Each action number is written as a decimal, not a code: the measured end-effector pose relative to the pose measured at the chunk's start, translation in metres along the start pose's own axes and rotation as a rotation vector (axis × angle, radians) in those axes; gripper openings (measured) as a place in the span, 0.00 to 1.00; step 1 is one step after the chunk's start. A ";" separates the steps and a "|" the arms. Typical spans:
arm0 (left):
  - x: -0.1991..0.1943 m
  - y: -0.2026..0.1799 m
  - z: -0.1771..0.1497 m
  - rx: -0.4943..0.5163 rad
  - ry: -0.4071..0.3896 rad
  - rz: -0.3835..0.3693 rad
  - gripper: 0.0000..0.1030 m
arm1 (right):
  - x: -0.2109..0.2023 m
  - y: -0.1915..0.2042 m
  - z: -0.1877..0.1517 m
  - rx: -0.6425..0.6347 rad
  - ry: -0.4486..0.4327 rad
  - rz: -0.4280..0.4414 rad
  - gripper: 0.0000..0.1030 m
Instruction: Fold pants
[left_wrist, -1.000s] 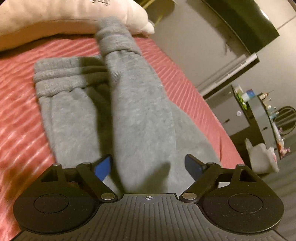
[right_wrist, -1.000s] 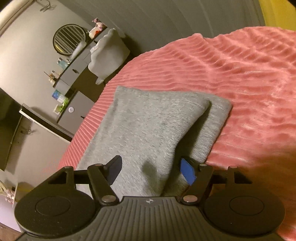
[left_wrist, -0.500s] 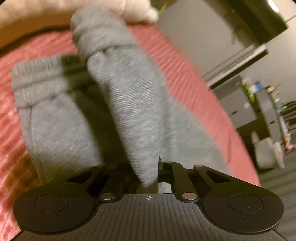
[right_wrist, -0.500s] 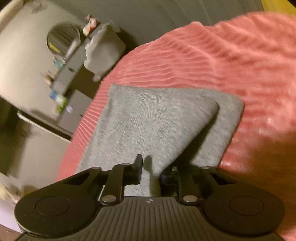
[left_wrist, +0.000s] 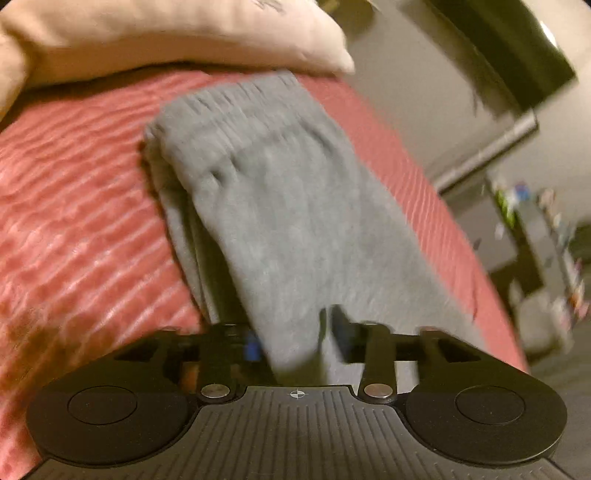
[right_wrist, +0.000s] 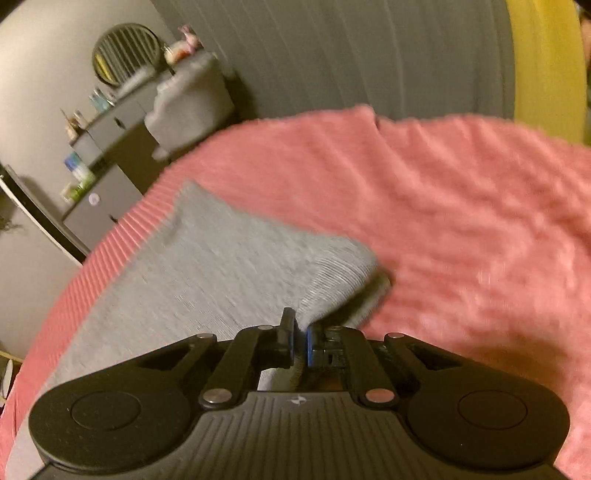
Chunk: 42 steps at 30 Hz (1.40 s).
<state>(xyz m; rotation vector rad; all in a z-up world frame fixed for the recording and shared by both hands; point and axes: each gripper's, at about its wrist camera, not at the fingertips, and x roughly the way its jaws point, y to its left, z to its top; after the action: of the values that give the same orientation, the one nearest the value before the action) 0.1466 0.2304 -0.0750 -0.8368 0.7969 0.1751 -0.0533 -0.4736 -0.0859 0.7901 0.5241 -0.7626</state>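
Grey sweatpants (left_wrist: 280, 206) lie folded on a pink ribbed bedspread (left_wrist: 74, 206). In the left wrist view their ribbed end points toward the pillow, and my left gripper (left_wrist: 295, 343) is shut on the near edge of the upper layer. In the right wrist view the pants (right_wrist: 221, 266) lie on the bedspread (right_wrist: 461, 221), with one corner lifted. My right gripper (right_wrist: 301, 341) is shut on that corner of the upper layer. Both views are motion-blurred.
A beige pillow (left_wrist: 166, 33) lies at the head of the bed. Beyond the bed's edge stand a grey dresser (right_wrist: 107, 162) with bottles and a round mirror (right_wrist: 125, 51), and a grey chair (right_wrist: 192, 96). A yellow curtain (right_wrist: 543, 62) hangs at the far right.
Both grippers went from open around the fabric to shut on it. The upper layer has been pulled across, so it covers more of the lower layer, and both cameras have shifted.
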 end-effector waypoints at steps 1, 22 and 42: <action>-0.001 -0.002 0.005 -0.021 -0.025 0.009 0.58 | -0.001 0.000 0.000 0.009 -0.004 0.023 0.15; -0.047 -0.060 -0.021 0.390 -0.361 0.429 0.78 | -0.041 -0.010 0.012 -0.061 -0.226 -0.182 0.47; 0.109 -0.201 -0.137 0.977 -0.244 0.114 0.96 | 0.047 0.268 -0.154 -0.986 0.011 0.489 0.74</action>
<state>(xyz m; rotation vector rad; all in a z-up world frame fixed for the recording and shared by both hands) 0.2335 -0.0218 -0.0857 0.1527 0.5924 -0.0248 0.1612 -0.2459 -0.0941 -0.0186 0.6010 0.0051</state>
